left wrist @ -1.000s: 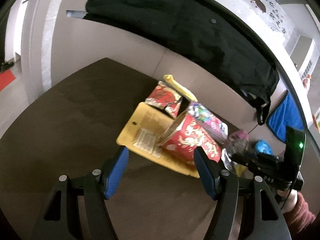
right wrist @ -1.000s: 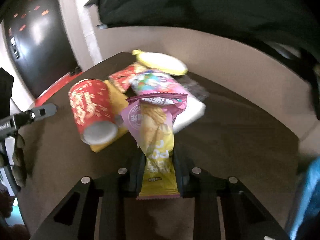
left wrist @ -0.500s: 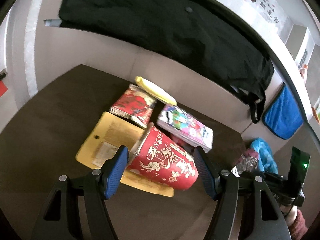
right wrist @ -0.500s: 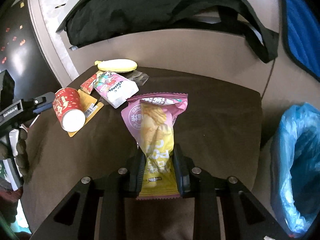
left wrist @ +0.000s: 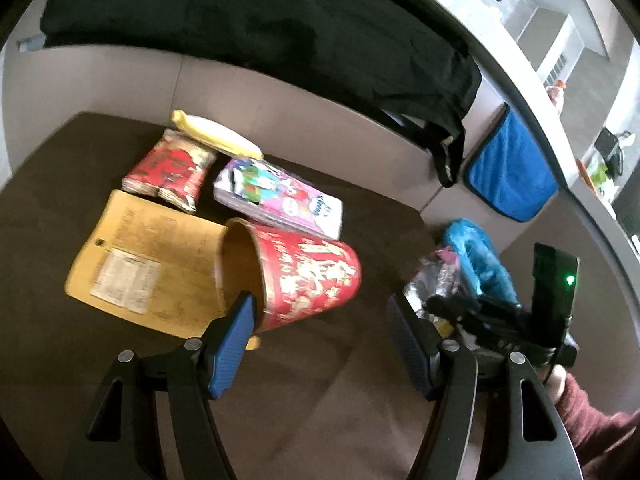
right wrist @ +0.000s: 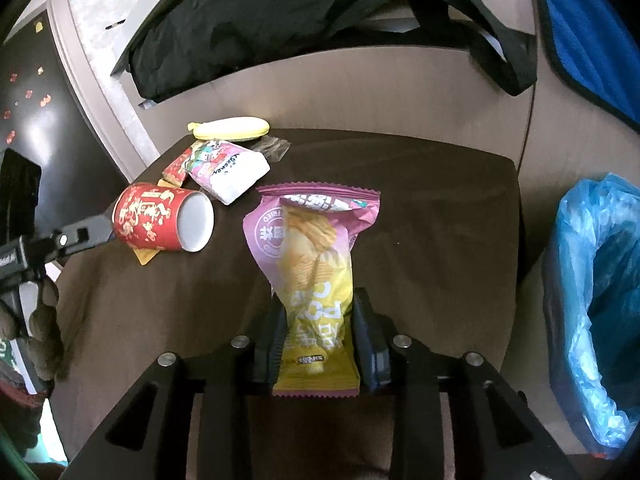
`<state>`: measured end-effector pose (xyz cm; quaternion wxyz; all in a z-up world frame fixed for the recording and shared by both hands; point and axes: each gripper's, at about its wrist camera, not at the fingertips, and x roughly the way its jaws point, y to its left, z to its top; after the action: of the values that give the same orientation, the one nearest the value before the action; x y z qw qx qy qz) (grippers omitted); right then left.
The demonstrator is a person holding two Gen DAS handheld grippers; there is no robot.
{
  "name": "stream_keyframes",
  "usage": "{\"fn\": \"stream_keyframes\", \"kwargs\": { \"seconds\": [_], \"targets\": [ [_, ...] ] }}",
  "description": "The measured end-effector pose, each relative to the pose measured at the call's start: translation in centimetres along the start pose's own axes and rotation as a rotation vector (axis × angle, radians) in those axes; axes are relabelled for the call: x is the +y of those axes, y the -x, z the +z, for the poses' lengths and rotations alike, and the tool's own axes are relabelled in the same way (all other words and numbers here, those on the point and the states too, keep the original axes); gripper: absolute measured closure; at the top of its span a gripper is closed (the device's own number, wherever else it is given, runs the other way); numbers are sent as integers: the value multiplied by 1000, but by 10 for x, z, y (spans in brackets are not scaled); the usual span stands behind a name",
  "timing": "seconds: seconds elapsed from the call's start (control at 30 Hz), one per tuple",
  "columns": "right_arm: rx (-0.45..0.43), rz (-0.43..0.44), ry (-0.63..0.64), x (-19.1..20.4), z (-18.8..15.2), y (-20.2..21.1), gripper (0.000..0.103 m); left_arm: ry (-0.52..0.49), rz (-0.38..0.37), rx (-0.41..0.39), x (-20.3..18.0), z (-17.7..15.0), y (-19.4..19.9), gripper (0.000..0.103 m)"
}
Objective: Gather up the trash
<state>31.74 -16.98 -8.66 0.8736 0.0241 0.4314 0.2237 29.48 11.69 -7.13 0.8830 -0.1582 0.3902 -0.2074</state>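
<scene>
1. The right gripper [right wrist: 316, 328] has its jaws clamped on the lower end of a pink-and-yellow chip bag [right wrist: 314, 264], held upright above the dark brown worktop [right wrist: 420, 240].
2. The left gripper [left wrist: 320, 332] has its jaws wide apart; its left pad [left wrist: 234, 340] sits at the open rim of a red cup [left wrist: 296, 276] lying on its side.
3. Only the left view shows the cup's mouth and the yellow card [left wrist: 140, 256] spread under it; the right view shows the cup's white base.
4. Behind the cup lie a tissue pack [left wrist: 280, 196], a red packet [left wrist: 168, 168] and a yellow pouch [left wrist: 216, 134].
5. Only the right view shows the open mouth of the blue bin bag [right wrist: 596, 296] beside the worktop.
</scene>
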Motion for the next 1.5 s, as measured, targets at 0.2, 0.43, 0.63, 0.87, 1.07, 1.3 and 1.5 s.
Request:
{"fn": "stream_keyframes", "kwargs": {
  "seconds": [0.2, 0.43, 0.63, 0.87, 1.07, 1.3, 1.5],
  "targets": [
    [-32, -7, 29, 7, 0, 6, 62, 148, 281, -101, 60, 21, 16, 35],
    [-53, -39, 88, 20, 0, 11, 55, 137, 344, -26, 110, 55, -19, 35],
    [-52, -40, 92, 24, -2, 14, 54, 110, 289, 33, 114, 72, -45, 35],
    [-46, -27, 51, 23, -9, 21, 54, 29, 189, 97, 77, 37, -32, 35],
    [-55, -33, 60, 31, -16, 32, 53, 15, 112, 129, 49, -4, -6, 35],
    [-65, -23, 79, 44, -23, 51, 50, -25, 38, 193, 17, -34, 8, 35],
    [-63, -11, 71, 51, -36, 61, 49, -100, 176, 60, 15, -31, 26, 35]
  ]
}}
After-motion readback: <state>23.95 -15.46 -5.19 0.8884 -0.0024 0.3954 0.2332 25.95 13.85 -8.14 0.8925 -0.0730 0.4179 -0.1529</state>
